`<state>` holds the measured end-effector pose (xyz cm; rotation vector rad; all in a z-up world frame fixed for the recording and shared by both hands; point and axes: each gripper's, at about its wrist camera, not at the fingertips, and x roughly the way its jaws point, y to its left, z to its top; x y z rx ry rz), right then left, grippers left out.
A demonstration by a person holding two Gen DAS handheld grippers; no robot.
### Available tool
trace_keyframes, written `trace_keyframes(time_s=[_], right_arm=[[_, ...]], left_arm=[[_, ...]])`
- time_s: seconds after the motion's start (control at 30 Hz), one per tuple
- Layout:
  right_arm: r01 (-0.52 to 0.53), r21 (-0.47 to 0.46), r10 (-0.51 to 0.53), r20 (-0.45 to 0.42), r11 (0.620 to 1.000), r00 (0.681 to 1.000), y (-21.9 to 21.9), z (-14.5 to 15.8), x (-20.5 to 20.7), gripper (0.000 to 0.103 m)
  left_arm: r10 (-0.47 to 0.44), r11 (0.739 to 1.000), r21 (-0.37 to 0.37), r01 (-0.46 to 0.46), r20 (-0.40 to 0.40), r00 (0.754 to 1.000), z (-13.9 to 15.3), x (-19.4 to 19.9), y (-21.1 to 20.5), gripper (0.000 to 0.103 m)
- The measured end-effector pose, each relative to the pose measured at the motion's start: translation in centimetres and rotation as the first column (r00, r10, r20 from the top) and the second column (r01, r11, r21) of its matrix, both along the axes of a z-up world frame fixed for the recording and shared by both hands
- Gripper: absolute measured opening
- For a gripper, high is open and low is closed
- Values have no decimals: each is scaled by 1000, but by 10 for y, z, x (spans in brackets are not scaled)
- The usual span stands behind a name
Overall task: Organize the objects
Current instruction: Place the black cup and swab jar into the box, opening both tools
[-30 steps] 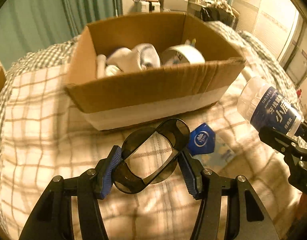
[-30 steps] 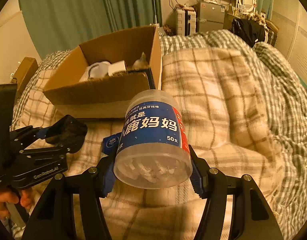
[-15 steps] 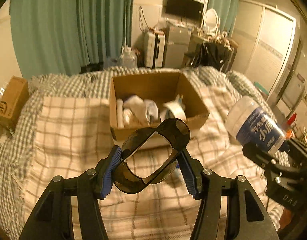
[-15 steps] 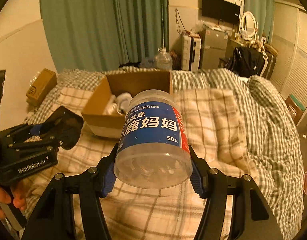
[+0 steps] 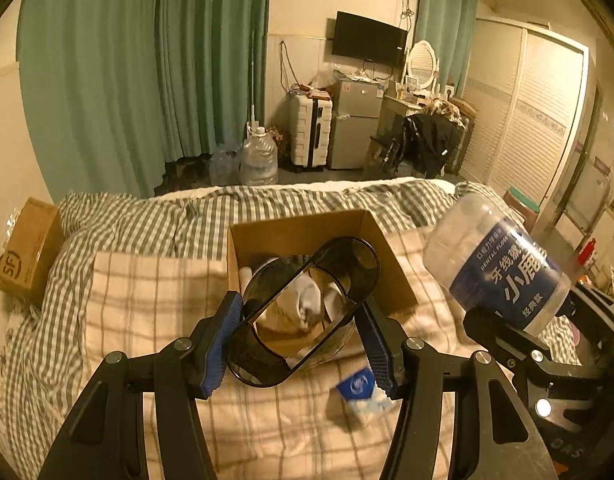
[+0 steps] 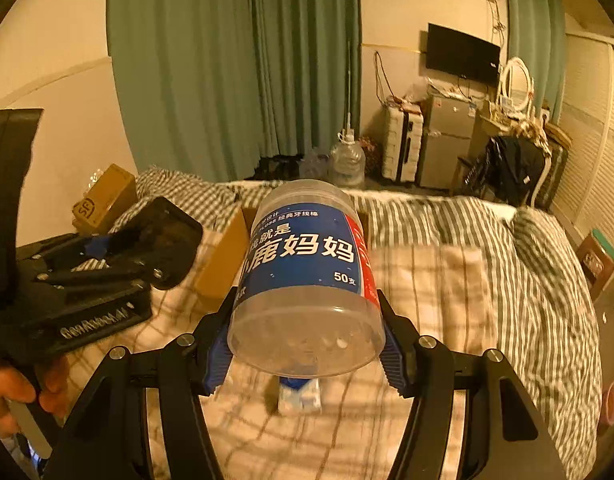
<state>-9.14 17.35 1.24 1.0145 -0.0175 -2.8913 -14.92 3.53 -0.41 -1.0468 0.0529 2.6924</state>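
Note:
My left gripper is shut on a dark translucent oval container and holds it high above the bed. Through it I see the open cardboard box with white items inside. My right gripper is shut on a clear floss jar with a blue label, also lifted; the jar also shows in the left wrist view. The left gripper shows at the left of the right wrist view. A small blue and white packet lies on the blanket below, also in the right wrist view.
The bed has a beige plaid blanket over a green checked duvet. A brown parcel sits at the bed's left edge. Beyond the bed stand water jugs, a suitcase and a small fridge.
Both grippers have risen and pulled back from the box with their objects. The box now looks smaller and farther, and more of the room shows.

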Motion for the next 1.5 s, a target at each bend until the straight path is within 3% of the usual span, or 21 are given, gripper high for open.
trace_keyframes(time_s=[0.23, 0.53, 0.87, 1.07, 1.1, 1.13, 1.17, 1.2, 1.3, 1.5], right_arm=[[-36, -8, 36, -9, 999, 999, -3, 5, -53, 61], [-36, -22, 37, 46, 999, 998, 5, -25, -120, 61], [-27, -83, 36, 113, 996, 993, 19, -71, -167, 61], [-18, -146, 31, 89, 989, 996, 25, -69, -175, 61], [-19, -152, 32, 80, 988, 996, 27, -66, -175, 67], [-23, -163, 34, 67, 986, 997, 28, -61, -174, 75], [-20, -171, 30, 55, 985, 998, 29, -56, -172, 94], [-7, -181, 13, 31, 984, 999, 33, -50, -168, 98], [9, -196, -8, 4, 981, 1000, 40, -33, -155, 98], [68, -128, -69, -7, 989, 998, 59, 2, -113, 98]], left_arm=[[23, 1000, -10, -23, 14, 1000, -11, -50, 6, 59], [58, 998, -34, -55, 82, 995, -53, -100, 5, 59], [63, 998, -37, -59, 111, 992, -88, -123, 4, 59], [49, 999, -16, -47, 119, 992, -91, -124, 8, 62], [49, 999, -18, -47, 120, 992, -90, -123, 9, 66], [53, 998, -23, -51, 119, 991, -88, -121, 10, 79], [64, 998, -30, -61, 109, 992, -84, -118, 10, 86], [67, 997, -30, -65, 95, 993, -81, -116, 10, 87], [61, 998, -38, -58, 75, 995, -67, -106, 9, 87], [61, 997, -54, -59, 38, 997, -30, -71, 5, 87]])
